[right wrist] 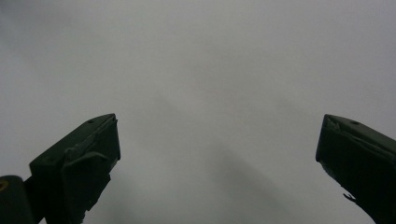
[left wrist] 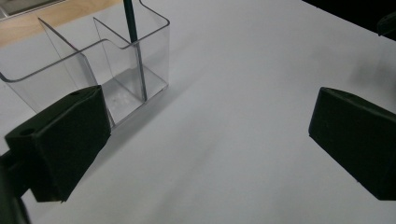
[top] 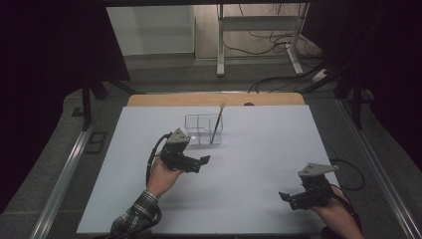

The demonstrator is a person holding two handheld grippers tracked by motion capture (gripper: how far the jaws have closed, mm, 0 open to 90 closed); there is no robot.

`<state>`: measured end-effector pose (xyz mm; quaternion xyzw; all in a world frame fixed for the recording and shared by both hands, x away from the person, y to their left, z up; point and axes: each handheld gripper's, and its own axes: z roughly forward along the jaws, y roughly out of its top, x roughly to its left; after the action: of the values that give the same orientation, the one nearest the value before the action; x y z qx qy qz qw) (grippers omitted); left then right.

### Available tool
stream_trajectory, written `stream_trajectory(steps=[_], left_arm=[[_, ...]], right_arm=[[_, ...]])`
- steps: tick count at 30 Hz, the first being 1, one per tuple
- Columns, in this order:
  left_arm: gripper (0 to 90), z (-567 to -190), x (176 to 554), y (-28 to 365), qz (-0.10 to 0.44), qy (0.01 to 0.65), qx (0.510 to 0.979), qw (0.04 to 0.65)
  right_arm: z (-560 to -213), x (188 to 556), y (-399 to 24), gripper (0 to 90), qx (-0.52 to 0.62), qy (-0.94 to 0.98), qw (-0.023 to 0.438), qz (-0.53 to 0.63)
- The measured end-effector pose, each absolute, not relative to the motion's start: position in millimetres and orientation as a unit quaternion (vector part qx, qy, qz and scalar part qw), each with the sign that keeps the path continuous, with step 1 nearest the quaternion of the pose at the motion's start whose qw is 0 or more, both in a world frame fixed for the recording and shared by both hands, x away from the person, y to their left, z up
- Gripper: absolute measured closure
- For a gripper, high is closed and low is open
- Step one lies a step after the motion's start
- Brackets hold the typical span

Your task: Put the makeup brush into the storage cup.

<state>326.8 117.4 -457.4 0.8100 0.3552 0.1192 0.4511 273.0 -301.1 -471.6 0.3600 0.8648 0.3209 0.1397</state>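
Observation:
A clear plastic organizer (top: 203,128) with compartments stands near the far middle of the white table (top: 249,149). A thin dark brush (top: 217,123) leans upright in its right compartment, pale tip up. My left gripper (top: 199,162) is just in front of the organizer, open, with nothing between its jaws. In the left gripper view the organizer (left wrist: 93,70) is at upper left and the brush handle (left wrist: 130,21) rises inside it. My right gripper (top: 287,197) rests near the front right of the table, open and empty. The right gripper view looks down on bare table (right wrist: 210,70).
A wooden strip (top: 214,99) borders the table's far edge. Beyond it stand a white frame's legs (top: 259,45) and loose cables (top: 278,79) on the floor. Metal rails (top: 64,174) run along both sides of the table.

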Motion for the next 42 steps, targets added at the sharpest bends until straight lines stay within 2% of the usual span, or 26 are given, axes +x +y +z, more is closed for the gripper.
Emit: stream_trajectory(steps=[42], left_arm=[[0.0, -453, 287, 148, 0.13, 0.375, 0.801, 0.449]], right_arm=[[-471, 273, -301, 0.0, 0.36, 0.865, 0.14, 0.32]])
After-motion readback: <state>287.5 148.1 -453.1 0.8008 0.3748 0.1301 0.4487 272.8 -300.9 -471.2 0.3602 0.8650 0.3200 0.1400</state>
